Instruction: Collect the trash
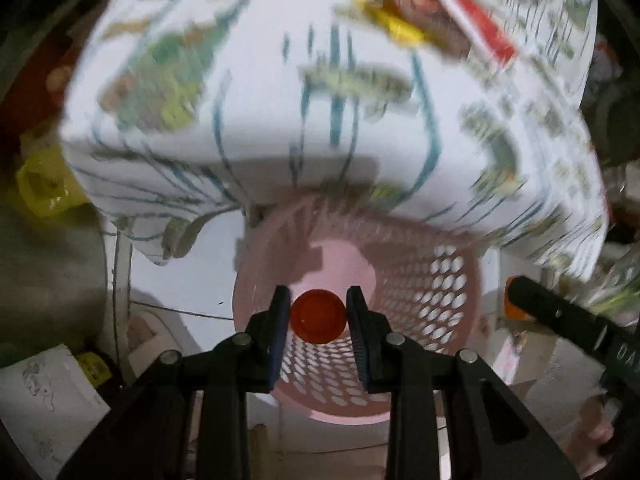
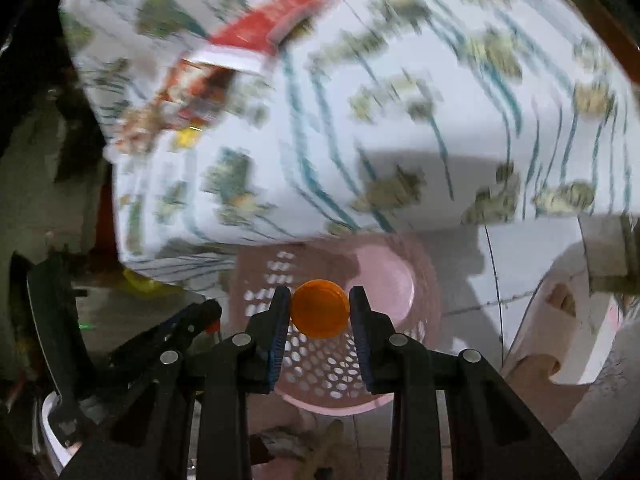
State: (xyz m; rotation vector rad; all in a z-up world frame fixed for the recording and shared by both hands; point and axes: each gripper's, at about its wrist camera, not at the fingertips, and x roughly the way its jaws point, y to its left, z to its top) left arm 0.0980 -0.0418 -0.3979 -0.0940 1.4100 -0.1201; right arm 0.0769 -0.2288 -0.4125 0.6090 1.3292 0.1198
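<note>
Tablecloth (image 1: 256, 92), white with a leafy print, blurs across the top; below its edge sits the pink perforated basket (image 1: 448, 300). Over that basket, your left gripper (image 1: 318, 316) is clamped on a red cap (image 1: 318, 316), your right gripper (image 2: 320, 314) on an orange cap (image 2: 320, 314).

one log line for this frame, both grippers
left gripper: shut on red cap | right gripper: shut on orange cap | both over pink basket
</note>
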